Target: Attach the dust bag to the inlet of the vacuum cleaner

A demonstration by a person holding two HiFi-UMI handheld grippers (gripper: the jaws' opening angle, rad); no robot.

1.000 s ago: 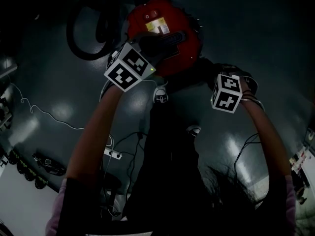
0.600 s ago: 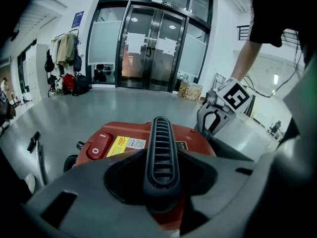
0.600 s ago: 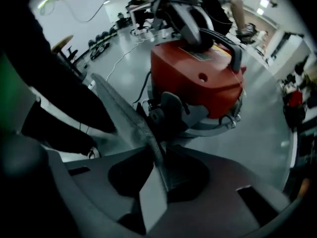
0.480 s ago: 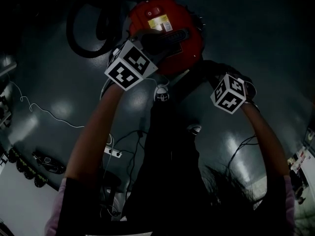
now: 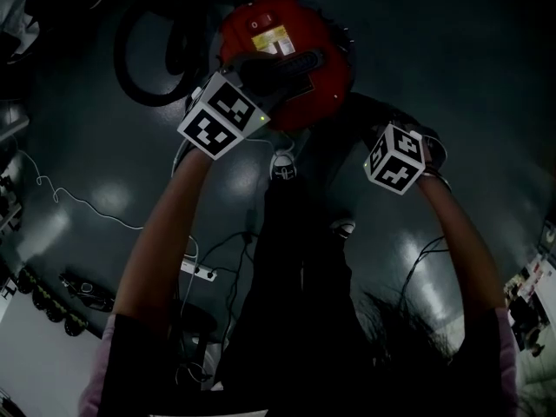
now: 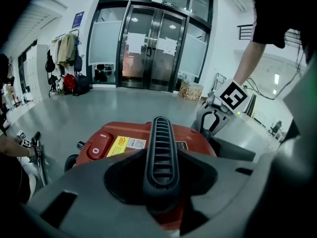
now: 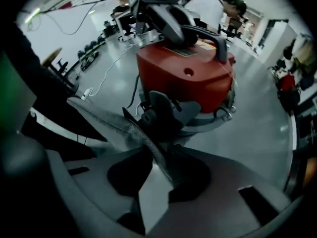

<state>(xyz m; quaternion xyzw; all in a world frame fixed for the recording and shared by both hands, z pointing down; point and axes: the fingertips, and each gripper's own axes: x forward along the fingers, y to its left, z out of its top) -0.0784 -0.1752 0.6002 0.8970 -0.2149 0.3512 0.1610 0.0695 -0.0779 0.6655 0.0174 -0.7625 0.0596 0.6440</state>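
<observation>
Left gripper [image 6: 161,190]: clamps handle [image 6: 159,150].
Right gripper [image 7: 157,178]: jaws just closed, pinching dust bag [image 7: 115,126].
Inlet [image 7: 161,109]: just ahead of right jaws; bag edge slants leftward.

Glass doors [image 6: 148,48] closed; coats [image 6: 66,51] hang left; white cable [image 5: 82,200] crosses floor [image 5: 452,76].

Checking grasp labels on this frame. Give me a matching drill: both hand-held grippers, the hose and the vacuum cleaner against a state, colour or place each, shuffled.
1 left hand-held gripper
2 right hand-held gripper
3 hose
4 vacuum cleaner

A red
B shut on the grey edge of the dust bag
C shut on the black carry handle
D black, looped beside the vacuum cleaner

Pairs: 1-C, 2-B, 3-D, 4-A. The right hand-held gripper's jaws have just been closing, with the dust bag fabric between them.
</observation>
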